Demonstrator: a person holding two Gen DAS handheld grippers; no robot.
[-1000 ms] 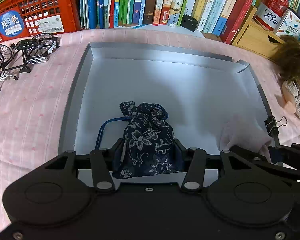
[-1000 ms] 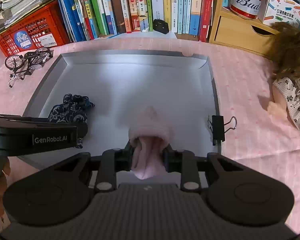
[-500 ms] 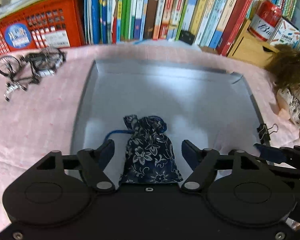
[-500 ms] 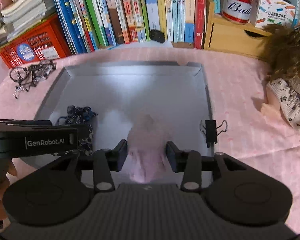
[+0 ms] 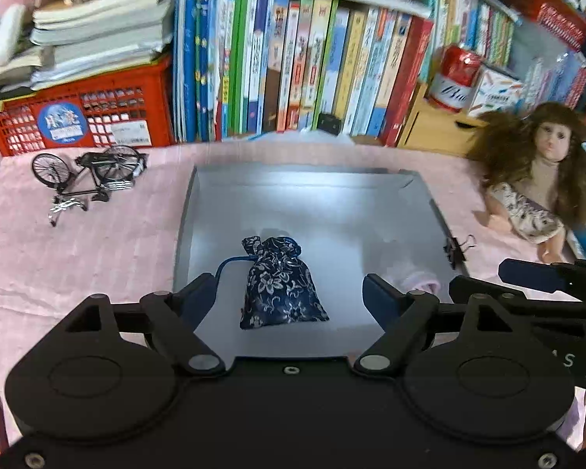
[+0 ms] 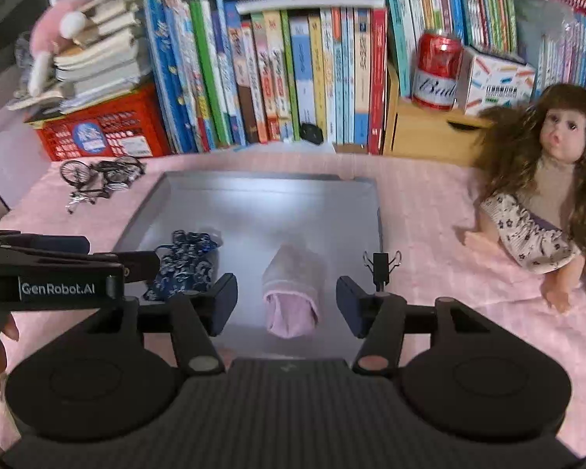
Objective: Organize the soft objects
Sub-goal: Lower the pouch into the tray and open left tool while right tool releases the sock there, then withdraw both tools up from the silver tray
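A dark floral pouch [image 5: 280,283] lies on a grey tray [image 5: 199,195]. The left gripper [image 5: 289,297] is opening, its pads clear of the pouch.

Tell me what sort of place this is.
Probably a home study or child's room: a packed row of books, a doll on the pink tablecloth, a model bicycle.

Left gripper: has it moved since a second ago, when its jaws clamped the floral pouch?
Yes. The left gripper has drawn up and back from the floral pouch, which lies in the grey tray; its jaws are opening, touching nothing.
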